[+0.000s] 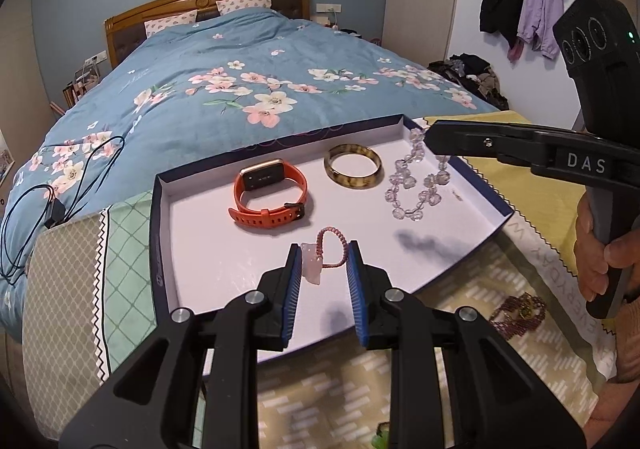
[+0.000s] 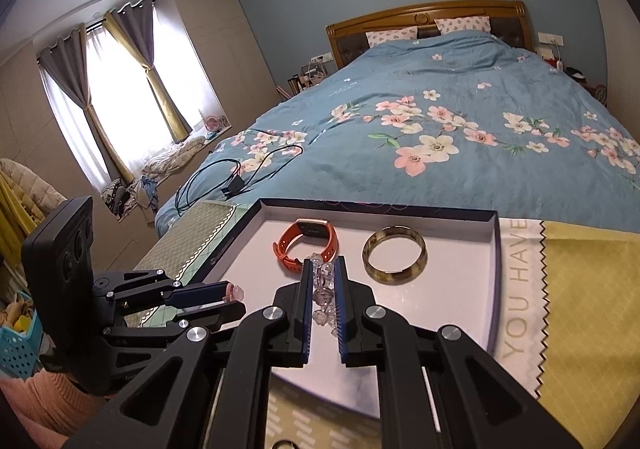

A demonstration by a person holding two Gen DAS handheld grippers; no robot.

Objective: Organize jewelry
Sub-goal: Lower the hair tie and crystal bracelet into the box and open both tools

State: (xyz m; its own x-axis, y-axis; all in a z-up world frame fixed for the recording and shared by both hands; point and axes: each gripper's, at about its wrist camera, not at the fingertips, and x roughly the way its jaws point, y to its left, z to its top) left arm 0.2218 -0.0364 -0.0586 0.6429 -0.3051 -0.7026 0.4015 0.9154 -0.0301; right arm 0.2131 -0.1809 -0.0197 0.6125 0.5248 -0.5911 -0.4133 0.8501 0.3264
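In the left wrist view, the left gripper (image 1: 324, 261) is holding a pink cord bracelet (image 1: 325, 252) by its pale stone charm, jaws narrow around it, over the near part of a shallow white-lined box lid (image 1: 158, 233). Beyond its tips are lying an orange smartwatch (image 1: 269, 196) and a mottled bangle (image 1: 353, 166). In the right wrist view, the right gripper (image 2: 323, 281) is pinching a clear crystal bead bracelet (image 2: 323, 291), which is dangling. Both pieces are probably light; the beads are hard, slippery and likely fragile.
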